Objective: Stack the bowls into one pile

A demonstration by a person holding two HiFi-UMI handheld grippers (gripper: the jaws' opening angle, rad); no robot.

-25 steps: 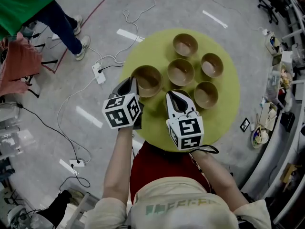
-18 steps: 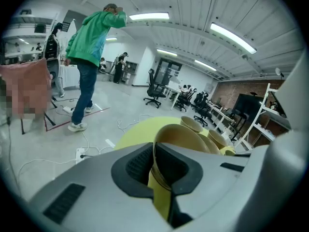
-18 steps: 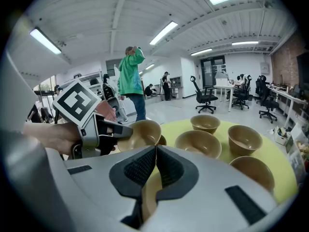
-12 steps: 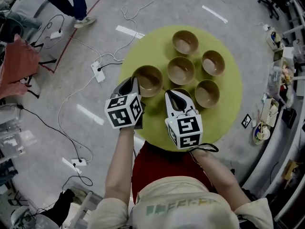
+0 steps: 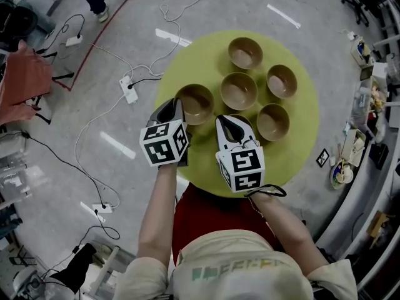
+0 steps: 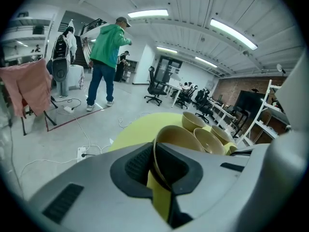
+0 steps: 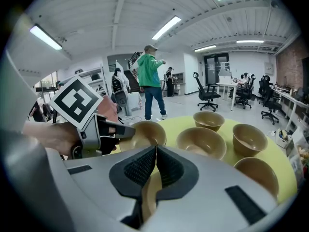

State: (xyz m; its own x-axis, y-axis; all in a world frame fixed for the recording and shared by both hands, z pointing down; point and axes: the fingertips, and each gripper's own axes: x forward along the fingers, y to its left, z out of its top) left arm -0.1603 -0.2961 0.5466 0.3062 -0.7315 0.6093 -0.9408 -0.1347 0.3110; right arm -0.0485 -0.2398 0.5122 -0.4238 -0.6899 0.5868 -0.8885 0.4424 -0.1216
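Nearest, on the yellow-green desk (image 5: 187,61), the right tool (image 5: 230,126) is pinched almost closed on a thin tan rim, seemingly a sixth bowl (image 7: 147,195) mostly hidden beneath it. Just beside it, the left tool (image 5: 172,112) clamps the left bowl (image 5: 196,102) by its near rim. Farther off stand the centre bowl (image 5: 238,90), near-right bowl (image 5: 273,122), far-right bowl (image 5: 281,81) and farthest bowl (image 5: 245,52), apart and empty.

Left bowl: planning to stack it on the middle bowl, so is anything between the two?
Nothing visible does. The left gripper grips the left bowl by its rim, and only bare table separates it from the middle bowl. The right gripper, shut on the near bowl, sits off that line.
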